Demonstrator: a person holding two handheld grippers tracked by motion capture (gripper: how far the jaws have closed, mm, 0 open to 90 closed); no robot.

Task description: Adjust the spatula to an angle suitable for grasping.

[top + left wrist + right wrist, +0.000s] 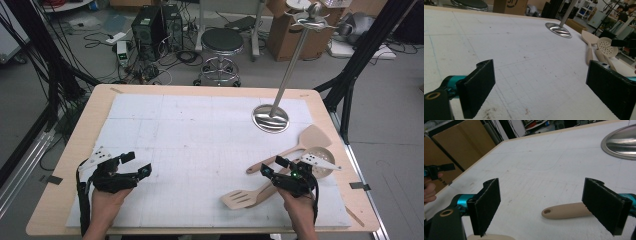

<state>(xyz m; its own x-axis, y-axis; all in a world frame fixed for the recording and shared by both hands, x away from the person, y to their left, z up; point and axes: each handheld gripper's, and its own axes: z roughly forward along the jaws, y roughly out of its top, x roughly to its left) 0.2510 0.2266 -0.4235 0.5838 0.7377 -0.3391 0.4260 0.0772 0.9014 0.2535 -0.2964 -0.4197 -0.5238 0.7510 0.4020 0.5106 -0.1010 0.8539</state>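
Three pale wooden utensils lie at the right of the table: a solid spatula [310, 137], a round perforated spoon [321, 161] and a slotted spatula [240, 199]. My right gripper [273, 166] hovers open over their handles. In the right gripper view its jaws [541, 202] stand wide apart, and the rounded end of a wooden handle [566, 210] lies on the mat between them, untouched. My left gripper [136, 164] is open at the front left with nothing between its jaws [539, 90]. A metal stand [271, 119] with a round base rises at the back right.
A white foam mat [200, 140] covers the wooden table [80, 140]. The left gripper view has the stand's base [559, 30], the spatula [589, 40] and the perforated spoon [607, 47] far ahead. A stool [221, 42], cables and boxes stand beyond the table.
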